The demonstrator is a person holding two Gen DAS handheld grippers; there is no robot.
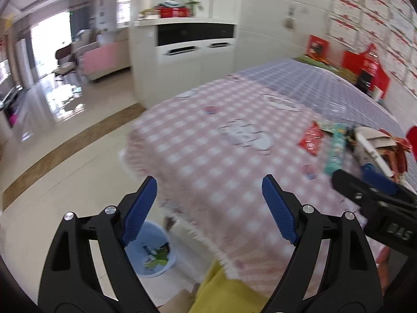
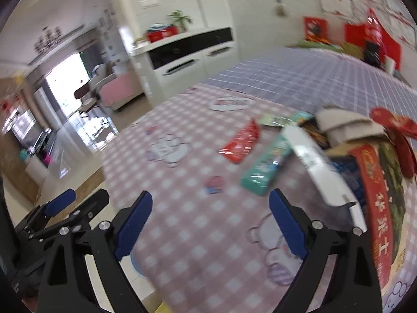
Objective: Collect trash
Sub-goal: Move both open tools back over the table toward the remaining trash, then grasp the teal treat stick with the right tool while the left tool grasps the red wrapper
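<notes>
Wrappers [image 2: 241,143] are heaped near the table's [image 1: 208,156] right edge; both grippers (left [image 1: 209,208], right [image 2: 211,224]) are spread, empty.

The tablecloth [image 2: 198,221] at the frame's centre is soft matt cloth, pink-checked with a frayed fringe. A red wrapper [image 2: 241,142] right of centre shines like glossy foil. The teal box [image 2: 268,165] beside it looks like smooth card. Lower left in the left wrist view, the blue bin [image 1: 156,250] is smooth plastic on glossy floor tiles [image 1: 65,135]. The gripper pads [image 2: 134,224] are ribbed blue, their arms matt black.
</notes>
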